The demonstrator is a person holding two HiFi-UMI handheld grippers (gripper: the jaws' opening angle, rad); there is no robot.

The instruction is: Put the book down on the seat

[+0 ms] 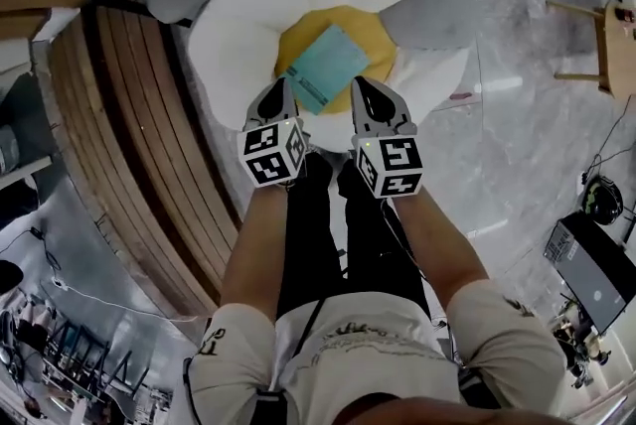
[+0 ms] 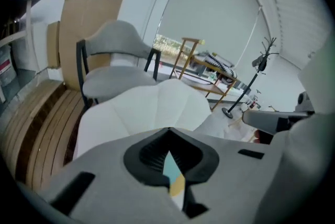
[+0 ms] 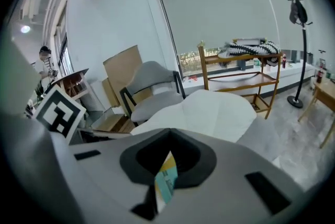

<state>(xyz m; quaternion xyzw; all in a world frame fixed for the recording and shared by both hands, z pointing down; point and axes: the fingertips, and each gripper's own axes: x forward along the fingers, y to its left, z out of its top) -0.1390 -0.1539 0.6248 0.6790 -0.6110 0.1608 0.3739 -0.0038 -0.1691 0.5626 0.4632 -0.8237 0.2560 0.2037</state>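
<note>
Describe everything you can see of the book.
The book is thin, with a plain teal cover, like a paperback. It lies closed and flat, turned diagonally, on the yellow centre of the white flower-shaped seat. The left gripper and the right gripper, both shut, are above its near end and do not hold it.

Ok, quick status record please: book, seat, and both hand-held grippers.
book: teal, lying flat on the seat's yellow centre, not held
seat: flower-shaped cushion with white petals
left hand-held gripper: jaws together, empty, over the book's near corner
right hand-held gripper: jaws together, empty, beside the left one
task: book appears to be set down
</note>
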